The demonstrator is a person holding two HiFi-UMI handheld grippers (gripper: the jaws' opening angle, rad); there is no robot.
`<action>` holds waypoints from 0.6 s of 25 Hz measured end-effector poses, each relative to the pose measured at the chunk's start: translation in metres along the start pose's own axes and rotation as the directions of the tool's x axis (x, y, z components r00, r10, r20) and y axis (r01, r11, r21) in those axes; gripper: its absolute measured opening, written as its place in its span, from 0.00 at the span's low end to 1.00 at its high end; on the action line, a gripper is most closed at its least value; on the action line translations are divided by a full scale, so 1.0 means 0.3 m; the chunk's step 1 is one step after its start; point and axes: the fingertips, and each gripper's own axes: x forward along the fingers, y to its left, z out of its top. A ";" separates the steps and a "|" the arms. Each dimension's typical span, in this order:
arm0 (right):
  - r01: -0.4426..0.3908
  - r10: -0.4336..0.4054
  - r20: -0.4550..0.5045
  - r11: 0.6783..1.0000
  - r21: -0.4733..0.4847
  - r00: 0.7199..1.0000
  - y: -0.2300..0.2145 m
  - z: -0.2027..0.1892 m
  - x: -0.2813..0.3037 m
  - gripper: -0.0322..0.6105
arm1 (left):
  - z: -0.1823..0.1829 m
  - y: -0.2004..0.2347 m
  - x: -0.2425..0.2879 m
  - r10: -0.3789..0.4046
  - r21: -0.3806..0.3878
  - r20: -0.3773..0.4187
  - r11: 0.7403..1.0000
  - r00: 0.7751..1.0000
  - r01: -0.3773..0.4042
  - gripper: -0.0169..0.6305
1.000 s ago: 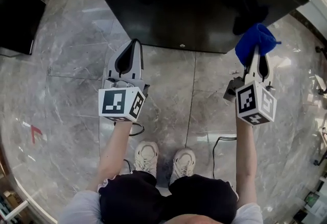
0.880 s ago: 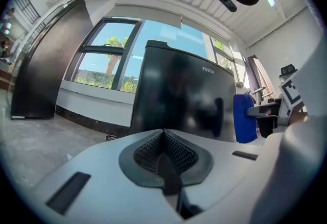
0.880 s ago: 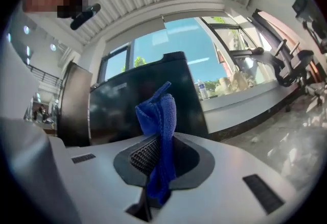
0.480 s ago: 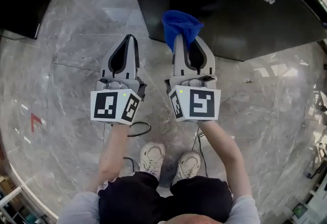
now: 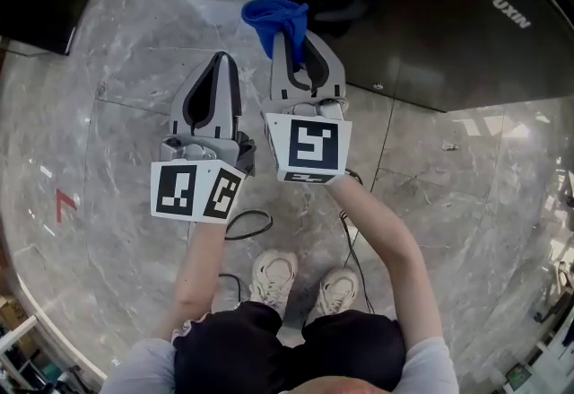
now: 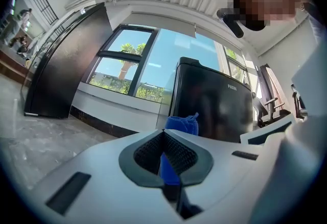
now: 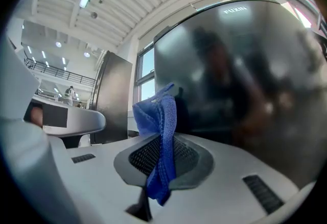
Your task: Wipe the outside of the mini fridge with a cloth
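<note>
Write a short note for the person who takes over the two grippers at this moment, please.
Left gripper: jaws together, empty, hovering over the grey marble floor.
Right gripper: shut on the blue woven cloth, held near a corner of the glossy black mini fridge; contact does not show.
Done: cloth is gripped; no wiped area can be told.
To do: press the cloth on the fridge's outside and wipe it.

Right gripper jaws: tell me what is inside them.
A blue cloth is pinched in the right gripper's shut jaws, bunched above them, with a tail hanging below. The stretch clamped between them is covered.
</note>
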 end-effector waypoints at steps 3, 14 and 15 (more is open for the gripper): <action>0.020 -0.020 0.002 1.000 -0.015 1.000 -0.031 -0.002 -0.025 0.14 | 0.000 -0.019 0.004 -0.013 0.002 0.003 1.000 1.000 0.013 0.03; 0.120 -0.119 0.014 0.992 -0.048 0.993 -0.222 0.029 -0.169 0.14 | -0.012 -0.126 0.011 -0.072 0.015 -0.022 0.997 0.997 0.072 0.03; 0.131 -0.130 0.014 0.990 -0.046 0.991 -0.243 0.032 -0.185 0.14 | -0.011 -0.130 0.010 -0.072 0.019 -0.022 0.997 0.997 0.072 0.03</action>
